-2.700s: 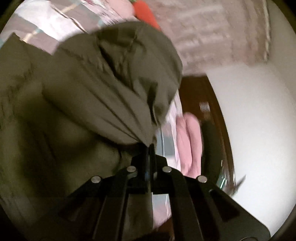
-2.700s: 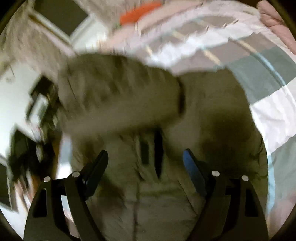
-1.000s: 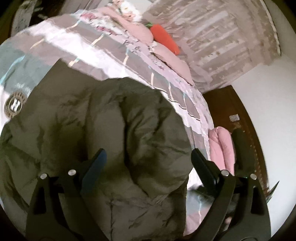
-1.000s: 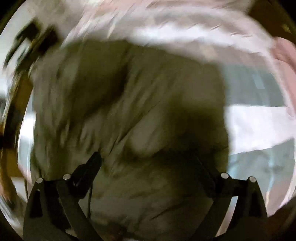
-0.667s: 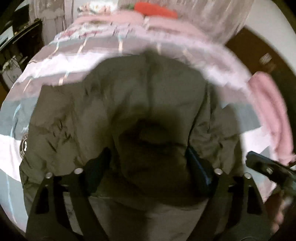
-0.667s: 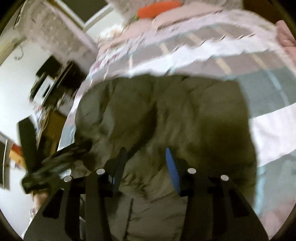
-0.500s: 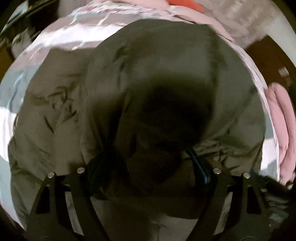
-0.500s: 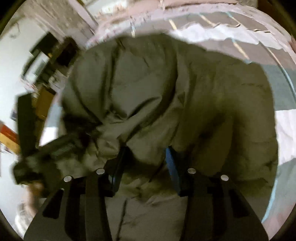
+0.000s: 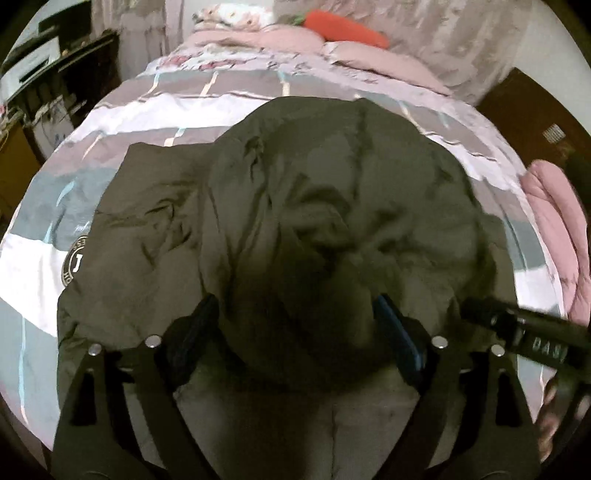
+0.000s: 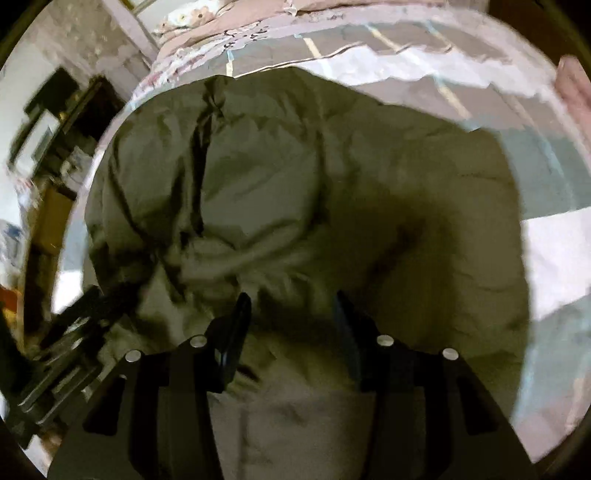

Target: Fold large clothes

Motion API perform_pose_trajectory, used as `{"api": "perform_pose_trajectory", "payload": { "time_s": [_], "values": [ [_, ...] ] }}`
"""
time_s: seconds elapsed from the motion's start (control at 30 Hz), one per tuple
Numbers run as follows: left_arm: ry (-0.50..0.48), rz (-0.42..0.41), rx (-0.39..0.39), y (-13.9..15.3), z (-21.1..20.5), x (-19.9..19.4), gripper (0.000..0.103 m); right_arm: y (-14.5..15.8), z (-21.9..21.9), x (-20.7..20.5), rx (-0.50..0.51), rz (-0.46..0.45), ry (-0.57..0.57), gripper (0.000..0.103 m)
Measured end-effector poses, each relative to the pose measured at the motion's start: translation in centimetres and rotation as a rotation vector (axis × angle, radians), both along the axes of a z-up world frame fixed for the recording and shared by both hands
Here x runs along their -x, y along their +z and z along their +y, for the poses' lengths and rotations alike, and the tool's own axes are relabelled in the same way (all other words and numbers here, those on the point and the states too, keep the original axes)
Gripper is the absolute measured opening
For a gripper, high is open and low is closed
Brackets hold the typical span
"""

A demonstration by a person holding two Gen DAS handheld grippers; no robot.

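1. A large olive-green padded jacket (image 9: pixel 332 206) lies bunched in the middle of a bed with a quilt of grey, white and pink stripes (image 9: pixel 192 92); the quilt shows around the jacket on its far side and on both sides.
2. A round white and dark badge (image 9: pixel 75 261) sits on the jacket's left edge, where the fabric lies flatter on the quilt.
3. The left gripper (image 9: pixel 295 332) points down at the jacket. Its jaws stand wide apart and are opening; a thick fold of the jacket bulges between them, but I cannot tell if the pads touch it.
4. The right gripper (image 10: pixel 291 325) also points down at the jacket. Its jaws are about half apart and are opening. Jacket fabric fills the gap between them, and I cannot tell if they press on it.
5. Beyond the jacket, at the head of the bed, lie pink pillows (image 9: pixel 369 55) and an orange carrot-shaped plush toy (image 9: pixel 343 27).
6. To the right of the jacket, a folded pink blanket (image 9: pixel 554 229) lies at the edge of the bed.
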State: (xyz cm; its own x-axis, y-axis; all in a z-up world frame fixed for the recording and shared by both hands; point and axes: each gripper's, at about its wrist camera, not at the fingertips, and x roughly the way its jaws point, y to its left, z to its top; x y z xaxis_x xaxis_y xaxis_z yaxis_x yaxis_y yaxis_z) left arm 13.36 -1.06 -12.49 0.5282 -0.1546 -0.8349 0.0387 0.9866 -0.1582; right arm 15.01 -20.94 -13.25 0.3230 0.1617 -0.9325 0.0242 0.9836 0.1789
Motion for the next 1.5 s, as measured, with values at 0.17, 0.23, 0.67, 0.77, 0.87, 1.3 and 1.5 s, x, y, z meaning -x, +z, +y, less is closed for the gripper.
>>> {"api": "perform_pose_trajectory", "payload": {
  "time_s": [0.17,0.23,0.67,0.77,0.87,1.3,1.5],
  "values": [
    [-0.055,0.042,-0.100,-1.8,-1.6,0.8,0.087,-2.7,1.3,0.7,0.077,0.053,0.081,0.061],
    [-0.050,0.071,-0.134,-2.7,-2.2,0.0,0.087,-4.3,1.4,0.2,0.110,0.067,0.073,0.061],
    [0.020,0.137,-0.259,-7.7,-1.8,-7.6,0.093,-7.5,1.9,-3.3,0.142,-0.074,0.019,0.061],
    [0.014,0.138,-0.283,-7.9,-2.2,-8.3,0.094,-7.6,2.1,-3.8,0.143,-0.088,0.014,0.064],
    [0.016,0.152,-0.251,-7.6,-1.6,-7.7,0.094,-7.2,2.1,-3.8,0.146,-0.013,0.016,0.064],
    [0.081,-0.010,-0.127,-0.4,0.9,-5.9,0.095,-2.1,-1.7,-3.8,-0.030,-0.108,-0.149,0.071],
    [0.073,0.119,-0.175,-5.6,-0.2,-8.8,0.098,-4.7,-1.2,-4.5,0.009,-0.087,-0.104,0.074]
  ]
}}
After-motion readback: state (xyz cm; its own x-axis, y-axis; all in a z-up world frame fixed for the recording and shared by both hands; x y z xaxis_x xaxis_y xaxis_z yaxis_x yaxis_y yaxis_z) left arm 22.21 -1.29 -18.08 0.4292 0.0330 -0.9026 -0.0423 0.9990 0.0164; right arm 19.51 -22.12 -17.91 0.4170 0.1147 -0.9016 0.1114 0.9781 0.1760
